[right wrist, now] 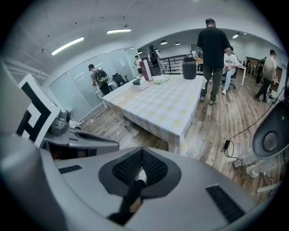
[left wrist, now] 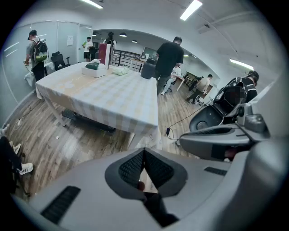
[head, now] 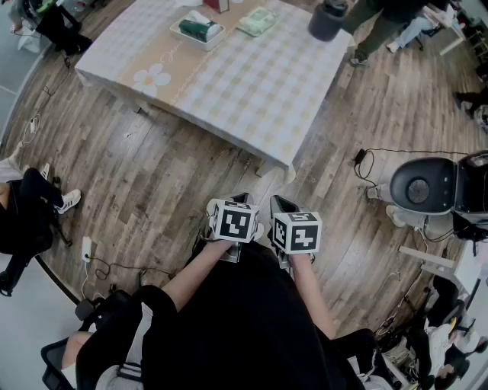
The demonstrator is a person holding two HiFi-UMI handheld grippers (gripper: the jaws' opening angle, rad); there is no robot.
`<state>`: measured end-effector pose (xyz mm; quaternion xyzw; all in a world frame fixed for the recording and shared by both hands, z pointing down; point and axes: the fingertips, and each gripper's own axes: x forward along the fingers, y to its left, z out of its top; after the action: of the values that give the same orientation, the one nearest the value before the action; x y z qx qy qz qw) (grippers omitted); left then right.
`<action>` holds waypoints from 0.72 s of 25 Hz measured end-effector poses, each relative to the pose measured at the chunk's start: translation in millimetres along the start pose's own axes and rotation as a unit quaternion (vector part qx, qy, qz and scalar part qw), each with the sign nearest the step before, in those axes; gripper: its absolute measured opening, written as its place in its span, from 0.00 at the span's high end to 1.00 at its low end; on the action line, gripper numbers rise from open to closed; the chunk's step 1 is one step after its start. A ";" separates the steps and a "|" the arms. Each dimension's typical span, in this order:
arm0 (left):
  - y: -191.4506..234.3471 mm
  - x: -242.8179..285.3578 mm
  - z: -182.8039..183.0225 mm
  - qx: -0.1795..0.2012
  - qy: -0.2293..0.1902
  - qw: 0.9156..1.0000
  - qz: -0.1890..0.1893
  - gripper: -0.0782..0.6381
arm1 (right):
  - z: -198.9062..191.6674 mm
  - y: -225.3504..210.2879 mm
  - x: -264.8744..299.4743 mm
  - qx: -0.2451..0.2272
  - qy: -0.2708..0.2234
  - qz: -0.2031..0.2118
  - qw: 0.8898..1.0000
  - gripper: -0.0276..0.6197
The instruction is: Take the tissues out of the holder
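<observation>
- Left claw (left wrist: 143,154) and right claw (right wrist: 142,154) were both pressed together with nothing in them, held side by side close to the person's body.
- Tissue holder (head: 197,30) sat at the checked worktop's (head: 252,84) far end, well apart from both claws.

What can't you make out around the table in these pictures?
Head view: the holder is far and small; its contents show only as a dark green lump.
Head view: the top edge cuts off the red box and the standing person.
All views: the pale pack is too small to identify.
</observation>
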<state>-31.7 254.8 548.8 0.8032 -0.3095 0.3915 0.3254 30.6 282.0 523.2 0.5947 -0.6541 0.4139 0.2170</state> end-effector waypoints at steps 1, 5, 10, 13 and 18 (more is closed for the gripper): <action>-2.8 -0.5 -2.6 -0.001 -0.001 1.000 -0.003 0.88 | -1.6 1.1 -0.9 -0.001 -0.001 -0.001 1.000 0.94; -13.2 -1.6 -10.3 0.005 -0.010 1.000 -0.009 0.88 | -5.2 5.1 -5.2 -0.009 -0.007 -0.002 1.000 0.94; -27.1 -1.8 -12.3 0.022 -0.016 1.000 -0.015 0.88 | -7.4 0.8 -16.0 -0.007 -0.017 -0.006 1.000 0.94; -30.5 -1.3 -11.4 0.026 -0.015 0.999 -0.018 0.88 | -7.9 -2.1 -18.3 -0.004 -0.024 -0.006 1.000 0.94; -30.9 -2.8 -10.5 0.028 -0.014 0.999 -0.013 0.88 | -8.6 1.7 -21.2 0.001 -0.039 0.011 0.999 0.94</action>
<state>-14.4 282.0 542.9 0.8216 -0.2922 0.3842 0.3034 31.4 301.5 511.1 0.6030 -0.6685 0.3934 0.1863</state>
